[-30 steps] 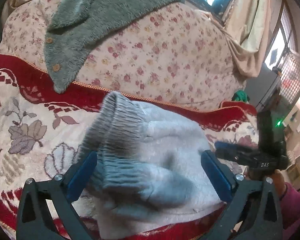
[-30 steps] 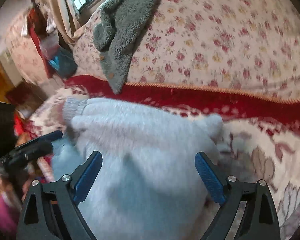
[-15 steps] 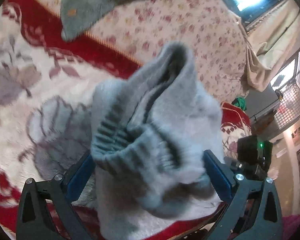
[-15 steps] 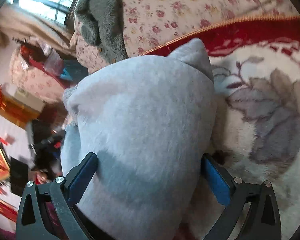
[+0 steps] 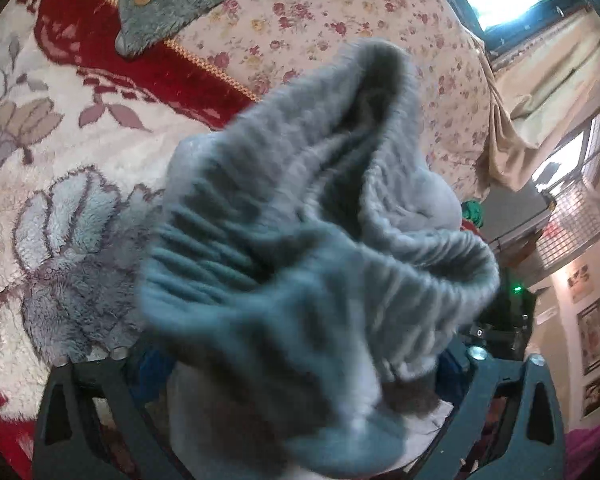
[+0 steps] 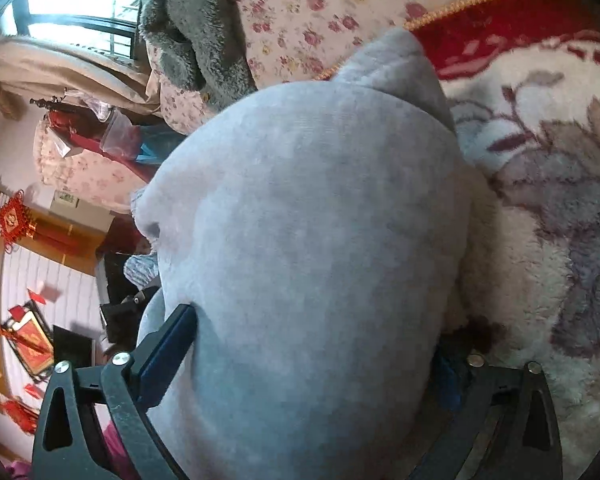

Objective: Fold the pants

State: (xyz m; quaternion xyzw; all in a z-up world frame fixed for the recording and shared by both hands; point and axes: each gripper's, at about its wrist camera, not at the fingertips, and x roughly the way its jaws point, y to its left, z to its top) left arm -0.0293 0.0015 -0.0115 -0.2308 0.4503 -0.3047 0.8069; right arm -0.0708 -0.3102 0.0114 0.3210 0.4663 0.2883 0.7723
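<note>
The grey fleece pants fill both views. In the left wrist view their ribbed waistband [image 5: 308, 240] bunches up between my left gripper's [image 5: 296, 384] blue pads, which press into the cloth from both sides. In the right wrist view the smooth folded body of the pants [image 6: 312, 260] bulges between my right gripper's [image 6: 312, 360] pads; the left blue pad [image 6: 168, 352] shows against the cloth, the right one is mostly hidden. Both grippers hold the bundle over the patterned blanket [image 5: 60, 168].
A floral quilt [image 5: 340, 28] with a grey fleece garment [image 5: 204, 0] on it rises behind. The red and cream blanket [image 6: 540, 200] lies under the pants. A window [image 6: 80, 0], curtains and room furniture lie beyond the bed's edge.
Both grippers have closed in from wide open onto the pants. The bundle has risen and come closer to both cameras, and the waistband has bunched up.
</note>
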